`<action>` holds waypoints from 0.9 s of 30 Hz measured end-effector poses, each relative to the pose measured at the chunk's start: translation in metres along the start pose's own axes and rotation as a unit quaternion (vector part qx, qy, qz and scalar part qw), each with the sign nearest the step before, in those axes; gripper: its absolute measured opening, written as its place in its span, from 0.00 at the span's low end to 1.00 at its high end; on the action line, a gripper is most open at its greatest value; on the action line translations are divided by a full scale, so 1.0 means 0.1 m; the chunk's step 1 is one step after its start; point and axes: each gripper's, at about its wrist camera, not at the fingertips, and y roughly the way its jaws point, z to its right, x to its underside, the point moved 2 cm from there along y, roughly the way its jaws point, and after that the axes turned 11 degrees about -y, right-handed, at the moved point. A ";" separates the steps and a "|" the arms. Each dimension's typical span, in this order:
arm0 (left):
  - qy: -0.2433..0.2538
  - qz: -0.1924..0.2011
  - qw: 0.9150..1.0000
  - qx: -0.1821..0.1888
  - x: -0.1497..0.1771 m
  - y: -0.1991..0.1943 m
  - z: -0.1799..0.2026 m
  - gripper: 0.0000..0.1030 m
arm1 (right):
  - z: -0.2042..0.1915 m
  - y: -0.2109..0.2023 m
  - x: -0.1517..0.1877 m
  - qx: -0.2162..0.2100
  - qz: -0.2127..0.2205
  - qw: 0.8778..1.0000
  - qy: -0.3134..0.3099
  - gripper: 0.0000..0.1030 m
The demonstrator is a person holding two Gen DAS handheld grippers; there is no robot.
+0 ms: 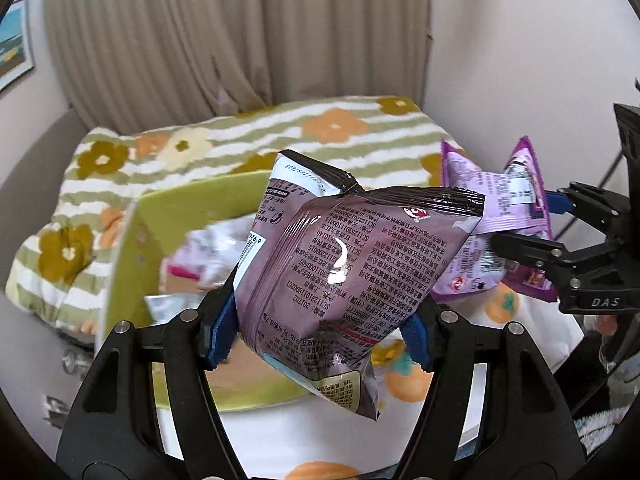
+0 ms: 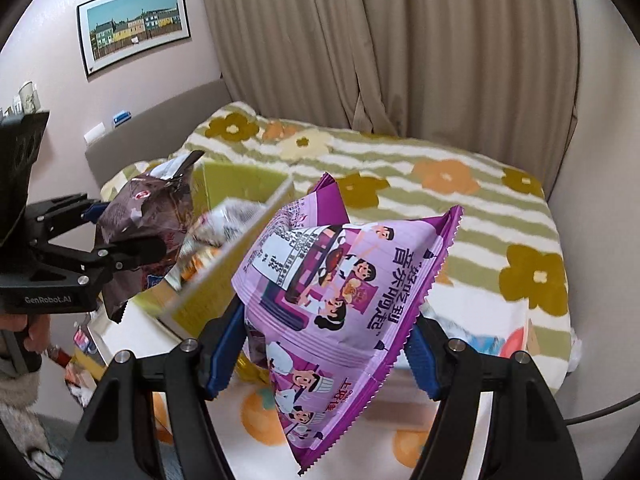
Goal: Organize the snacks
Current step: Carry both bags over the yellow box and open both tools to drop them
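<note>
My left gripper (image 1: 316,320) is shut on a brown snack bag (image 1: 332,276), held in the air above the table; the same brown snack bag (image 2: 144,236) and left gripper (image 2: 132,236) show at the left of the right wrist view. My right gripper (image 2: 324,348) is shut on a purple snack bag (image 2: 336,296) with cartoon chefs, also lifted. In the left wrist view the purple snack bag (image 1: 492,216) and right gripper (image 1: 536,224) sit at the right. A green box (image 1: 132,248) holding several snack packets stands behind and below both bags; the green box (image 2: 236,256) has its flap up.
The table wears a white cloth with orange fruit prints (image 2: 256,420). Behind it lies a bed with a striped flowered blanket (image 2: 460,200), beige curtains (image 2: 400,40) and a framed picture (image 2: 134,24). A hand (image 2: 32,328) holds the left gripper's handle. More packets lie low at the left (image 2: 80,348).
</note>
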 end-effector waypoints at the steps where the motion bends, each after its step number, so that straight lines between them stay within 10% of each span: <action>1: -0.004 0.003 1.000 -0.003 -0.03 -0.02 -0.10 0.63 | -0.07 0.01 -0.08 0.000 0.004 1.000 -0.002 0.65; 22: -0.031 -0.061 0.998 -0.018 0.12 0.36 -1.97 0.64 | -1.55 0.98 -0.90 -0.003 -0.023 1.000 -0.009 0.65; 24: -0.025 -0.065 0.998 -0.009 0.18 0.41 -1.95 0.67 | -1.59 1.06 -0.87 -0.001 -0.035 0.999 0.001 0.65; 27: -0.013 -0.069 0.997 -0.024 0.27 0.46 -1.92 0.99 | -1.62 1.11 -0.83 0.000 -0.051 0.999 0.011 0.65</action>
